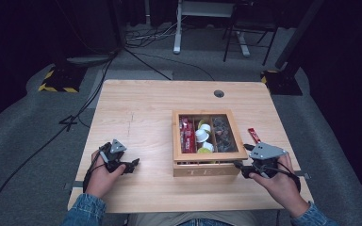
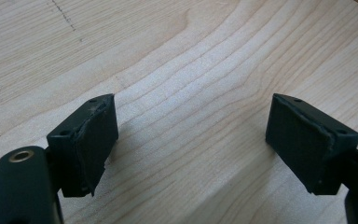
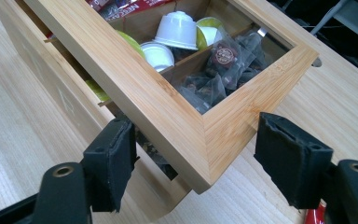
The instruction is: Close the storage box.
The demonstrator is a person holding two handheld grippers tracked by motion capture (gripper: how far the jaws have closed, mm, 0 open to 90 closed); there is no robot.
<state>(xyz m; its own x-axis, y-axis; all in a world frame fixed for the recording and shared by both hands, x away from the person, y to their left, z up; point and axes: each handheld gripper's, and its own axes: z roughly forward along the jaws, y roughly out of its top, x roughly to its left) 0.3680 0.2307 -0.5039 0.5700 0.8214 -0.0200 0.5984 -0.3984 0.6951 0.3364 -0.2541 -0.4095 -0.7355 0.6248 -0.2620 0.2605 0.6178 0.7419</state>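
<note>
A wooden tea box [image 1: 202, 168] with a glass-paned lid [image 1: 206, 155] stands on the table's right half. It holds red packets [image 3: 121, 5], white and yellow capsules [image 3: 179, 30] and dark tea bags [image 3: 214, 70]. In the right gripper view the lid's front corner [image 3: 205, 135] sits a little above the box front [image 3: 51, 93], with a gap under it. My right gripper [image 3: 193, 158] is open, its jaws either side of that corner; the high view has it [image 1: 239, 167] at the box's front right. My left gripper [image 1: 133, 165] rests open over bare wood [image 2: 191, 70], nothing between its jaws [image 2: 191, 135].
A red sachet [image 1: 254, 135] lies on the table just right of the box. A cable hole [image 1: 219, 93] sits near the table's far edge. Beyond the table are floor cables, a desk frame [image 1: 177, 28] and stands with yellow-black bases [image 1: 59, 77].
</note>
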